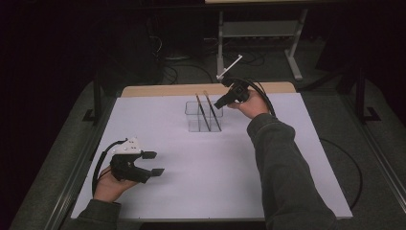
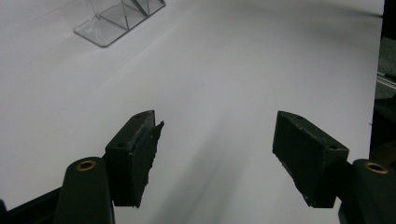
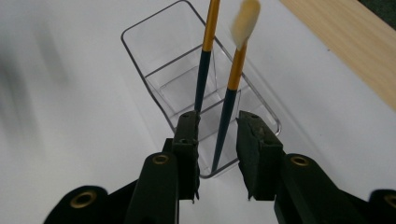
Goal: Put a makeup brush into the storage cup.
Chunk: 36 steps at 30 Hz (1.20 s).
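**Brush stands between the right fingers, already in the box**

The right gripper (image 3: 217, 154) hangs over the clear box (image 1: 191, 111) at the far middle of the white desk (image 1: 287, 158). Two brushes stand in the box. Both lean, with their tips up and away from the person. The near brush (image 3: 228, 112) has a dark blue handle, a gold neck and a fluffy pale tip. Its lower end sits down in the box. Its long handle runs up right through the gap between the right fingers (image 3: 187, 140).

The fingers are a little apart. They sit on either side of the handle, and I do not see them squeeze it. The gap looks small, so the brush is very close to both pads.

The other brush (image 3: 205, 60) stands just beside it, in the next part of the box.

So the next move likely turns on this: the handle points up between the fingers, and the hand should pull back along that line so it does not knock the brush over.

The left gripper (image 1: 152, 163) rests near the person, well apart from the box, with its fingers wide apart and nothing between them.
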Each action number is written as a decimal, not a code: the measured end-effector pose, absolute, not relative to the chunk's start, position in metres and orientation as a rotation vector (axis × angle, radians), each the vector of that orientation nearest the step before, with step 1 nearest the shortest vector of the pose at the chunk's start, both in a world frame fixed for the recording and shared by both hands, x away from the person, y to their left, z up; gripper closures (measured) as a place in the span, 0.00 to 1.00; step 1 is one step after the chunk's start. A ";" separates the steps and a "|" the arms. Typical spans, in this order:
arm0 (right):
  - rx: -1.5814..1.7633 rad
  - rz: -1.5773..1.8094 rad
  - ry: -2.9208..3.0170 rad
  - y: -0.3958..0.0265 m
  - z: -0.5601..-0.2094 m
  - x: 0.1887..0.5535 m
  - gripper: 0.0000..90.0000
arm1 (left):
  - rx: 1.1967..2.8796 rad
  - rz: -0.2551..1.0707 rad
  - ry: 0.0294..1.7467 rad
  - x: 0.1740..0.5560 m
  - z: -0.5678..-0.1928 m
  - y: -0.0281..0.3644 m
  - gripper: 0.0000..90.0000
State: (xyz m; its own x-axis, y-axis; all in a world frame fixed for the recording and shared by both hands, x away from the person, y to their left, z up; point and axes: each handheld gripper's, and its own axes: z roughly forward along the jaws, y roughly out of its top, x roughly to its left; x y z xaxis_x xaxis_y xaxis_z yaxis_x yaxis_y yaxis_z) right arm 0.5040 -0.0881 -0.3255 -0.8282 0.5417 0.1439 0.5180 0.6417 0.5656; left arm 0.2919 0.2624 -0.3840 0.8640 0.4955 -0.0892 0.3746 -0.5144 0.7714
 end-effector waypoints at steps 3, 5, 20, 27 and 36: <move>0.918 0.986 2.790 -0.094 -0.328 0.501 0.73 | 2.167 0.176 0.633 0.292 -0.384 0.262 0.33; 0.917 0.989 2.787 -0.097 -0.329 0.500 0.72 | 2.166 0.178 0.635 0.293 -0.385 0.262 0.33; 0.939 1.109 2.729 -0.122 -0.327 0.472 0.64 | 2.176 0.180 0.633 0.293 -0.385 0.263 0.32; 0.946 1.138 2.703 -0.134 -0.331 0.462 0.60 | 2.175 0.165 0.633 0.293 -0.386 0.262 0.31; 0.966 1.161 2.684 -0.144 -0.336 0.453 0.55 | 2.168 0.155 0.642 0.294 -0.387 0.263 0.29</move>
